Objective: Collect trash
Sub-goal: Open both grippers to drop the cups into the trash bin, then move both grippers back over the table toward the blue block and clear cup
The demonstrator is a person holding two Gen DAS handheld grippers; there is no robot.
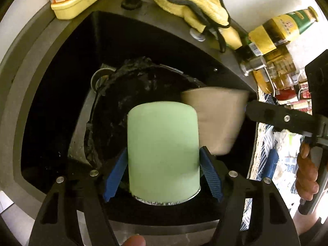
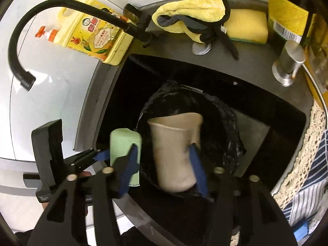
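Observation:
My left gripper (image 1: pixel 163 170) is shut on a pale green can (image 1: pixel 163 147), held over the black sink (image 1: pixel 61 82). The can also shows in the right wrist view (image 2: pixel 125 143). My right gripper (image 2: pixel 162 160) is shut on a beige paper cup (image 2: pixel 174 149), its wall pinched, held above a black trash bag (image 2: pixel 217 119) that lies open in the sink. The cup shows beside the can in the left wrist view (image 1: pixel 217 119), and the bag (image 1: pixel 131 94) lies behind both.
A black faucet (image 2: pixel 41 20), a yellow detergent bottle (image 2: pixel 96 39), a yellow cloth (image 2: pixel 192 14) and a yellow sponge (image 2: pixel 246 26) sit on the sink rim. Bottles (image 1: pixel 283 28) and a metal knob (image 2: pixel 287 65) stand at the right. A striped cloth (image 2: pixel 307 184) lies on the right counter.

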